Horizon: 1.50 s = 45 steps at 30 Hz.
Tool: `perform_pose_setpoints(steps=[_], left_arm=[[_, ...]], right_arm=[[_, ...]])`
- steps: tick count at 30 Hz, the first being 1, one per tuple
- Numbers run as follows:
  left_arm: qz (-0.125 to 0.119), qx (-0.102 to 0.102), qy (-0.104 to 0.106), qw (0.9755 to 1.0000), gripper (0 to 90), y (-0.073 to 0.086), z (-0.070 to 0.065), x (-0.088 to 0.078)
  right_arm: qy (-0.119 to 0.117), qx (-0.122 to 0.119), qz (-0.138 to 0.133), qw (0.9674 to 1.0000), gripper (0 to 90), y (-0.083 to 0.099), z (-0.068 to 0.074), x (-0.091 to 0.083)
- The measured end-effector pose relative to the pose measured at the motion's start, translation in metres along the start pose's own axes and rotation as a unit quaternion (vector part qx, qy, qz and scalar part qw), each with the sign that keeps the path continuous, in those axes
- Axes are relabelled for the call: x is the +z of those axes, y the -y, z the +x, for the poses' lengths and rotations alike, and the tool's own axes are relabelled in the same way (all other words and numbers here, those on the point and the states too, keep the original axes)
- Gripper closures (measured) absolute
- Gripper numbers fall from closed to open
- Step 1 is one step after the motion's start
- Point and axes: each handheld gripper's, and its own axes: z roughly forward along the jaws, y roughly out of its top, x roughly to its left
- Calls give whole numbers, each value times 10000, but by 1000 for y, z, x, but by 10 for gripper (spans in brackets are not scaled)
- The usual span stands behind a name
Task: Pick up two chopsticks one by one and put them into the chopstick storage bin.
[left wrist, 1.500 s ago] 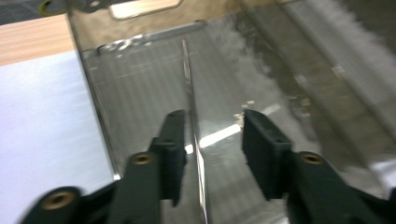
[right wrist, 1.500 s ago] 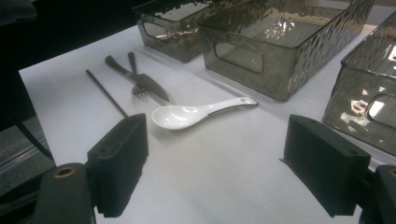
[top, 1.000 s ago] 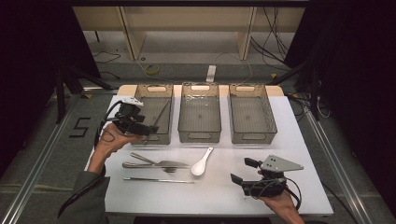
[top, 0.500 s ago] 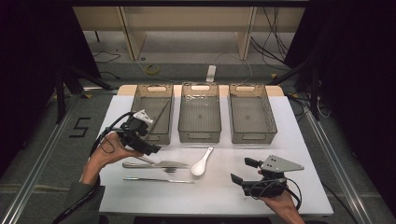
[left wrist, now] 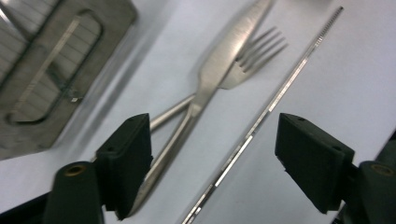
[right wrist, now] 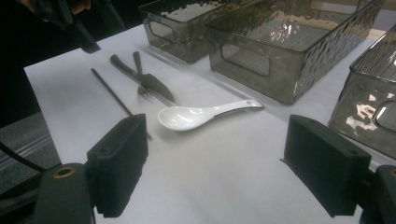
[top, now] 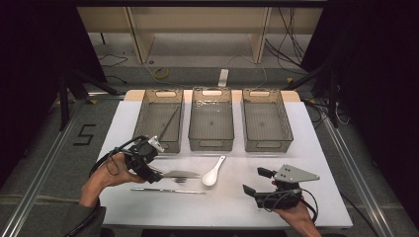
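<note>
A steel knife (top: 179, 174) crosses a fork (left wrist: 252, 60) on the white table (top: 316, 133), with a thin metal chopstick (top: 168, 190) just in front of them. My left gripper (top: 152, 174) is open and low over the handles of the knife (left wrist: 224, 56) and fork, with the chopstick (left wrist: 280, 88) between its jaws. A white ceramic spoon (top: 212, 174) lies to the right of the cutlery. At the front right my right gripper (top: 256, 181) rests open and holds nothing, facing the spoon (right wrist: 191, 116).
Three clear grey bins stand in a row at the back: the left bin (top: 159, 118) with a thin stick leaning inside, the middle bin (top: 211, 121) and the right bin (top: 267, 121). Dark floor and cables surround the table.
My left gripper has come away from the left bin, toward the person and down to the cutlery handles. The right gripper has stayed put.
</note>
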Motion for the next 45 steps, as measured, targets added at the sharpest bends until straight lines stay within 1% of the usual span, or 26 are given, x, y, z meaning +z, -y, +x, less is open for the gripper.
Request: perform_pose_setpoints(steps=[1, 3, 4, 5, 7, 10, 12, 14, 15, 17, 21, 23, 25, 26, 28, 30, 31, 32, 34, 35, 37, 42, 43, 45], left_arm=[[41, 53, 33, 10000, 284, 0, -2, 2], [222, 133, 75, 9996, 314, -1, -6, 8], [325, 204, 77, 9992, 326, -1, -8, 11], [379, 230, 80, 9990, 340, -1, -9, 14], [515, 321, 157, 9980, 357, 0, -12, 19], [680, 383, 205, 9967, 386, 1, -15, 25], [704, 412, 227, 9964, 406, 2, -15, 27], [786, 490, 285, 9953, 429, 2, -18, 32], [835, 545, 286, 9946, 443, 2, -19, 33], [857, 563, 280, 9943, 467, 2, -20, 34], [1027, 719, 339, 9915, 524, 2, -23, 43], [1067, 764, 330, 9908, 560, 3, -23, 46], [1068, 763, 336, 9908, 590, 4, -23, 47], [1023, 760, 337, 9913, 605, 5, -23, 49], [1038, 839, 351, 9904, 633, 6, -23, 50], [1017, 848, 352, 9906, 656, 6, -24, 51], [1037, 898, 327, 9900, 663, 6, -24, 51], [988, 886, 302, 9907, 674, 6, -25, 52], [975, 916, 308, 9905, 690, 6, -25, 52], [985, 929, 306, 9903, 699, 6, -25, 52], [1060, 1002, 282, 9889, 708, 5, -26, 54], [1058, 1041, 274, 9886, 741, 5, -27, 54], [1058, 1104, 250, 9879, 742, 4, -28, 54], [1061, 1131, 241, 9876, 742, 4, -28, 54]], right_arm=[[-5, 4, -1, 10000, 225, 0, 0, 0], [-4, 4, -1, 10000, 225, 0, 0, 1], [-7, -18, -10, 10000, 225, 0, 0, 1], [-11, -22, -9, 10000, 226, 0, 1, 0], [-25, -24, -21, 10000, 225, 0, 1, -1], [-19, 4, 7, 10000, 225, 0, 0, 0], [-24, -9, -6, 10000, 225, 0, 1, 0], [-31, -8, 1, 10000, 225, 0, 1, 0], [-24, -13, 15, 10000, 225, 0, 1, 0], [-35, -10, 6, 10000, 225, 0, 1, 1], [-42, -30, 4, 10000, 225, 0, 1, 0], [-46, -26, -3, 10000, 225, -1, 2, 0], [-41, -35, 23, 10000, 225, 0, 2, 0], [-41, -41, 20, 10000, 225, 0, 2, 0], [-41, -46, 10, 10000, 225, -1, 2, 0], [-40, -47, 24, 10000, 225, 0, 2, 1], [-40, -46, 22, 10000, 225, -1, 2, 1], [-41, -43, 18, 10000, 225, -1, 2, 1], [-42, -45, 27, 10000, 225, -1, 2, 1], [-43, -47, 30, 10000, 225, 0, 2, 1], [-44, -52, 18, 10000, 225, 0, 2, 1], [-48, -61, 32, 10000, 225, 0, 2, 1], [-50, -54, 34, 10000, 225, -1, 2, 1], [-56, -53, 36, 10000, 225, 0, 2, 1]])
